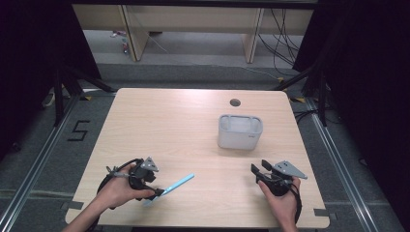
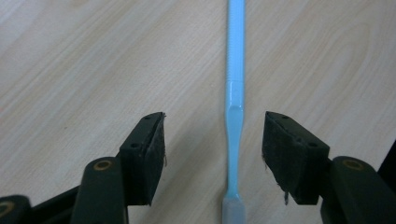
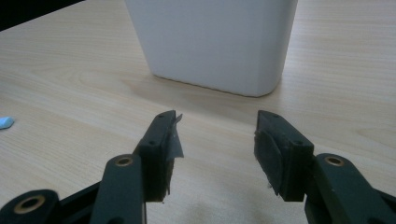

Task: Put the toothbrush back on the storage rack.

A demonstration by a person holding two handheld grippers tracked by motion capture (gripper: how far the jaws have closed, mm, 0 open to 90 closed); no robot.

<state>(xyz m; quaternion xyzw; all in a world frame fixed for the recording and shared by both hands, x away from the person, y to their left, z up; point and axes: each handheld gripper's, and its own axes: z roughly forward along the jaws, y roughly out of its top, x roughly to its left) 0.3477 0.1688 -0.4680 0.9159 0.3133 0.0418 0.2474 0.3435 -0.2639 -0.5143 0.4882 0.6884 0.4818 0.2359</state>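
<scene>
My left gripper [image 2: 212, 140] straddles, jaws wide and not touching, the slim light-blue plastic toothbrush [image 2: 233, 112] near the wooden worktop's [image 1: 169, 121] front edge (my right gripper [image 3: 217, 135] gapes empty before the white plastic tub [image 3: 215, 42]).

1. The left hand [image 1: 118, 189] comes in from the bottom left of the high view, forearm angled up and to the right, fingers wrapped around the left gripper [image 1: 155, 193].
2. The left gripper points toward the desk's middle, low over the desk; in its own view its jaws stand wide apart, with nothing pressed between the pads.
3. The right hand [image 1: 282, 200] comes in from the bottom right, forearm nearly straight up the frame, holding the right gripper [image 1: 259, 166].
4. The right gripper points up and to the left; in its own view its jaws are spread, gripping nothing.
5. The two hands are well apart.
</scene>
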